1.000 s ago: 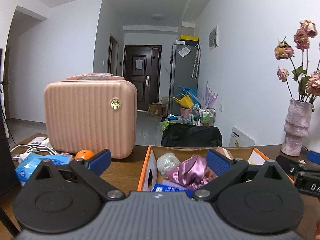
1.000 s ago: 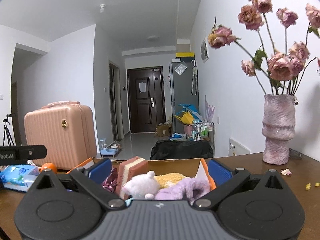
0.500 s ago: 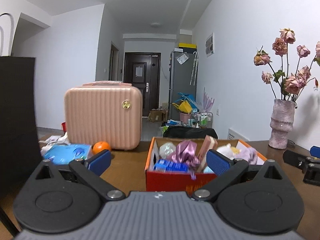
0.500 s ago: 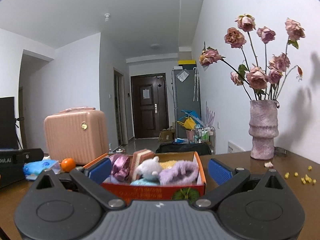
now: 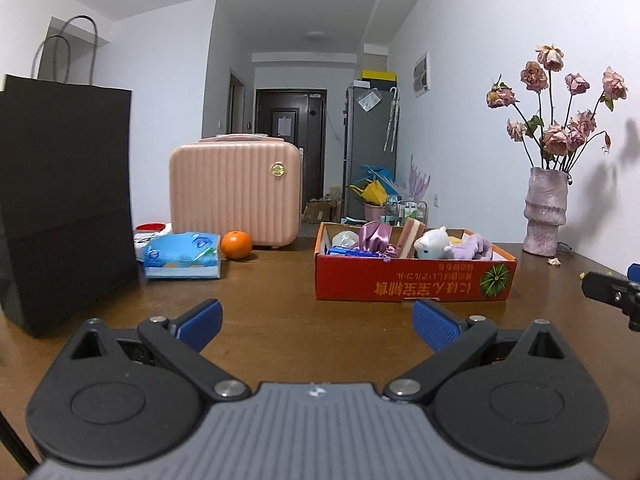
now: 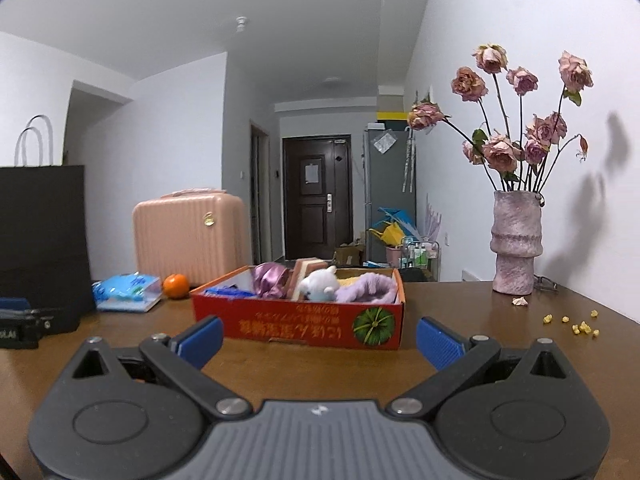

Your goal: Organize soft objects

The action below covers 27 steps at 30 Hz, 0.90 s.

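A red cardboard box (image 5: 412, 280) (image 6: 296, 324) stands on the brown table. It holds a white plush toy (image 5: 430, 243) (image 6: 318, 285), a purple satin scrunchie (image 5: 374, 236) (image 6: 269, 278), a lilac fuzzy item (image 5: 474, 247) (image 6: 366, 286), a pink sponge (image 5: 410, 232) and a blue packet (image 5: 348, 252). My left gripper (image 5: 316, 322) is open and empty, a short way in front of the box. My right gripper (image 6: 318, 338) is open and empty, also in front of the box.
A pink suitcase (image 5: 234, 192) stands at the back left, with an orange (image 5: 236, 245) and a blue tissue pack (image 5: 182, 256) beside it. A black paper bag (image 5: 60, 200) stands at the left. A vase of dried roses (image 6: 516, 244) stands at the right; yellow crumbs (image 6: 576, 324) lie near it.
Both grippers have pulled back from over the box towards the near side of the table and dropped lower. The box contents look unchanged.
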### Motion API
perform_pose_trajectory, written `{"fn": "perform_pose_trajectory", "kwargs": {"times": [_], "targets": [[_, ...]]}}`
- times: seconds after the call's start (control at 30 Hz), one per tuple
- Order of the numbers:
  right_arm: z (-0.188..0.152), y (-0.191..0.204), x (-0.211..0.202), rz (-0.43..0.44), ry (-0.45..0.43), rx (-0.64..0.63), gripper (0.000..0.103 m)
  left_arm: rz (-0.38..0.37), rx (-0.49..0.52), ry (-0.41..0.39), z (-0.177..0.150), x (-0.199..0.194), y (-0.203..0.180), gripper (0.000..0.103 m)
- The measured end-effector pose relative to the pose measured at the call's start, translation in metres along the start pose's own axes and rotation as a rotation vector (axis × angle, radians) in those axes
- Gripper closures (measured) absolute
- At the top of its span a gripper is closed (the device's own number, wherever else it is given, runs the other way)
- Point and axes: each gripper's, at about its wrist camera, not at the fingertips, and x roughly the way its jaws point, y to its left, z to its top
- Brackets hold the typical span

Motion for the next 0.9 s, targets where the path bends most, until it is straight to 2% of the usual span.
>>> {"fn": "perform_pose_trajectory", "kwargs": {"times": [0.37,0.9], "targets": [[-0.012,0.011,-0.037,0.028,0.022,-0.006,0.000,-0.015,0.014,-0.036,-0.013,-0.040,-0.004,0.000],[-0.011,0.011,-0.050,0.041,0.000,0.001,0.000,-0.026,0.022,-0.054,-0.013,-0.054,-0.009,0.000]]}}
